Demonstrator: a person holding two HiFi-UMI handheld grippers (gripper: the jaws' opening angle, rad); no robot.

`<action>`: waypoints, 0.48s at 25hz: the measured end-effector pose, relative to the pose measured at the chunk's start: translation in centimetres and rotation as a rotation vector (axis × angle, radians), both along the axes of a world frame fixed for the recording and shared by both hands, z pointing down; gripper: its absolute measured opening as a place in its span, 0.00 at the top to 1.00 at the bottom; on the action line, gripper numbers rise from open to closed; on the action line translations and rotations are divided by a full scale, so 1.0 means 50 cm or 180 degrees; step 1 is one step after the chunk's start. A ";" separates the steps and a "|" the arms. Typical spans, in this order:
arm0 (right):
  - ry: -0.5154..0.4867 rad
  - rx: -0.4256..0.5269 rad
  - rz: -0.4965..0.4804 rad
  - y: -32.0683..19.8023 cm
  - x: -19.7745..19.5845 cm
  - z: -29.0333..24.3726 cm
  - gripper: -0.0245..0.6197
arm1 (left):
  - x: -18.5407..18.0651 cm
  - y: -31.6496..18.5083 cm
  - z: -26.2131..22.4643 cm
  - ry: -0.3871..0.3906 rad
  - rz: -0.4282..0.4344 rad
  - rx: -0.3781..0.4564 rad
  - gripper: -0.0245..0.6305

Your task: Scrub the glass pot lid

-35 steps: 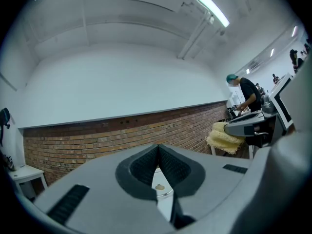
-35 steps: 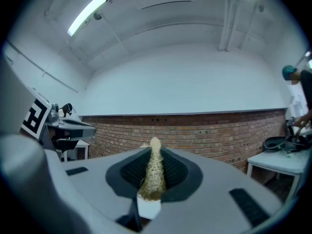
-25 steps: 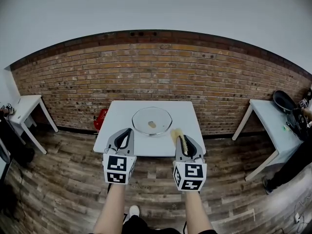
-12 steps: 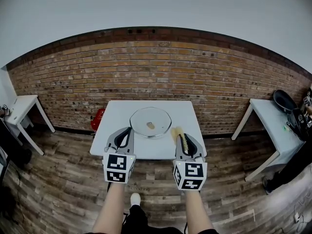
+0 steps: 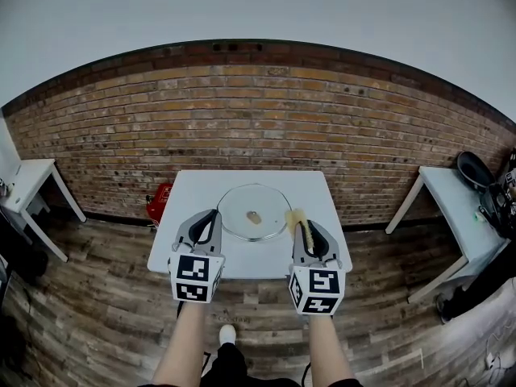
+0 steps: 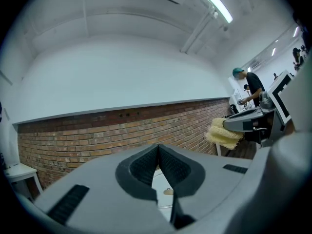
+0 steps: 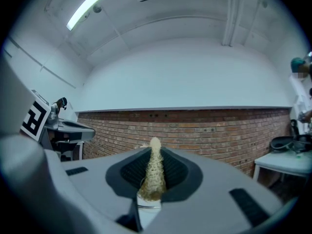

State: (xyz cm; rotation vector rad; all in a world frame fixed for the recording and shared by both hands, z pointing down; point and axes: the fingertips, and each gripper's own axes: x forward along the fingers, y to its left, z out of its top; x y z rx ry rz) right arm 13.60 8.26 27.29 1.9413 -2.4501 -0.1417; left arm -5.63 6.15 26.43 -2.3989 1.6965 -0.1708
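Note:
The round glass pot lid (image 5: 253, 212) lies flat in the middle of the white table (image 5: 187, 252), a small knob at its centre. My left gripper (image 5: 211, 217) hovers over the table's near left part, jaws shut and empty; in its own view the left gripper (image 6: 158, 152) has its pads pressed together, with a bit of the lid (image 6: 165, 199) below them. My right gripper (image 5: 305, 227) is shut on a yellow scrub sponge (image 5: 297, 220), just right of the lid's rim. In the right gripper view the sponge (image 7: 154, 172) stands on edge, clamped between the pads.
A brick wall (image 5: 258, 127) runs behind the table. A red object (image 5: 157, 202) sits on the floor at the table's left. White side tables stand far left (image 5: 22, 185) and far right (image 5: 455, 208), the right one with dark pans. A person (image 6: 252, 87) works in the distance.
The view has drifted closer to the table; the lid now sits nearer both grippers. Both grippers keep their pose, the right still clamped on the sponge.

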 end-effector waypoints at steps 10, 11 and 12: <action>0.0038 -0.0113 0.0056 -0.117 -0.027 0.043 0.87 | -0.041 -0.120 0.059 0.0087 0.0008 -0.0168 0.95; 0.0038 -0.0119 0.0072 -0.129 -0.027 0.045 0.87 | -0.041 -0.133 0.065 0.0083 0.0022 -0.0187 0.95; 0.0034 -0.0127 0.0087 -0.141 -0.027 0.048 0.87 | -0.041 -0.145 0.072 0.0078 0.0037 -0.0206 0.95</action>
